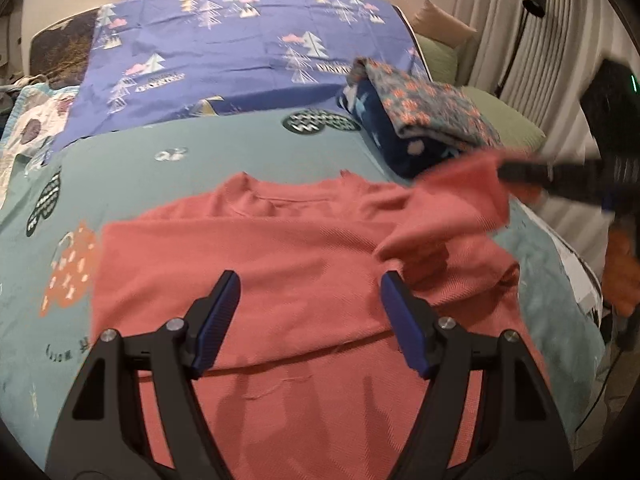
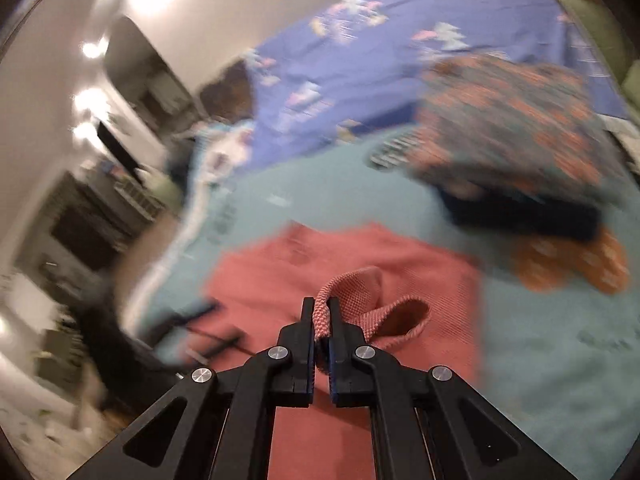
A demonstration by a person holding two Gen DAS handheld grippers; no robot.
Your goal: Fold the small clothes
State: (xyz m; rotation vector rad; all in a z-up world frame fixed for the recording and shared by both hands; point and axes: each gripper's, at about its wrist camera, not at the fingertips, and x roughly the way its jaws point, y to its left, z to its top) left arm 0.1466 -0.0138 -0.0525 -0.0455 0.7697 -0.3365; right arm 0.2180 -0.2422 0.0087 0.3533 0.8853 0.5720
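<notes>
A salmon-pink knit sweater [image 1: 256, 272] lies spread on the teal bedspread [image 1: 168, 176] near the bed's front edge, directly beneath the left claw [image 1: 310, 320], whose jaws stand wide apart, gripping nothing. The right claw [image 2: 321, 320] is clenched on the sweater's sleeve cuff [image 2: 348, 300], lifted off the bed. A stack of folded clothes [image 1: 420, 120] sits toward the bed's right edge.

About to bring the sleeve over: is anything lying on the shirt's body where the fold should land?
Nothing visible. The coral shirt lies bare under the open left claw; the folded stack sits beyond its collar. The right claw grips the sleeve.
</notes>
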